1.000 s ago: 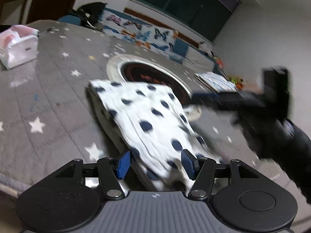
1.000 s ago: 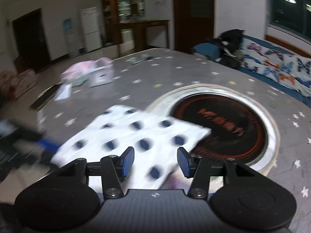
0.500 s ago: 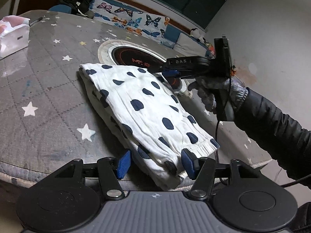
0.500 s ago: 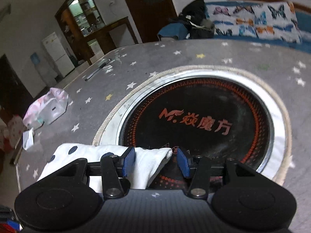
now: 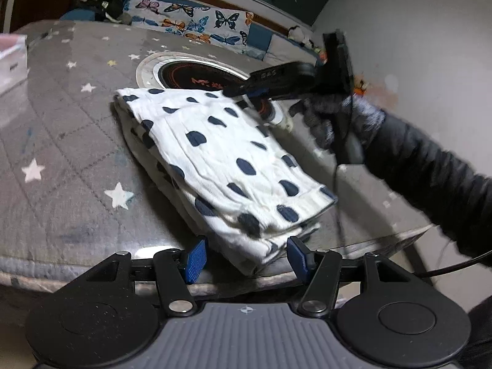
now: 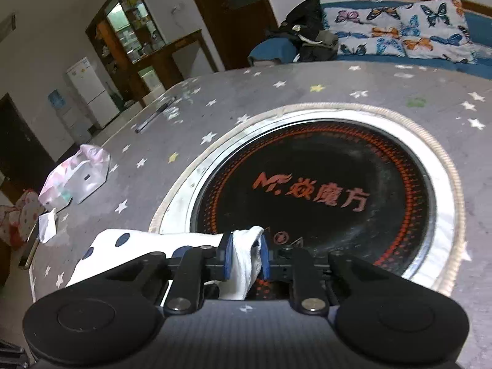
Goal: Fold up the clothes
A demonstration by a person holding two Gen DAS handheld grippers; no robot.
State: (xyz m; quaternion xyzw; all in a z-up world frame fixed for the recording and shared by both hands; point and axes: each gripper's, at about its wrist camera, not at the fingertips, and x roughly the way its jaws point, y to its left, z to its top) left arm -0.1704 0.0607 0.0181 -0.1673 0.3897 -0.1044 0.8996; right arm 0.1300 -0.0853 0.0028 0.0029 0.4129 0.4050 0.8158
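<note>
Left claw released at the near hem, right claw pinching the far corner.

From my left view, the left claw [image 5: 246, 256] gapes either side of the folded white garment [image 5: 227, 160], soft crinkled cotton with navy dots, on the quilted star-print table [image 5: 61, 141]. From my right view, the right claw [image 6: 246, 258] is closing, blue pads [image 6: 228, 255] pressing a bunched white corner; just beyond, a round black cooktop [image 6: 323, 184] reads "Nf" in orange.

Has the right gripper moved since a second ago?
Yes. In the left wrist view, the right gripper has swung in from the right edge to the polka-dot cloth's far corner by the round cooktop, where its fingers are closing on the cloth.
</note>
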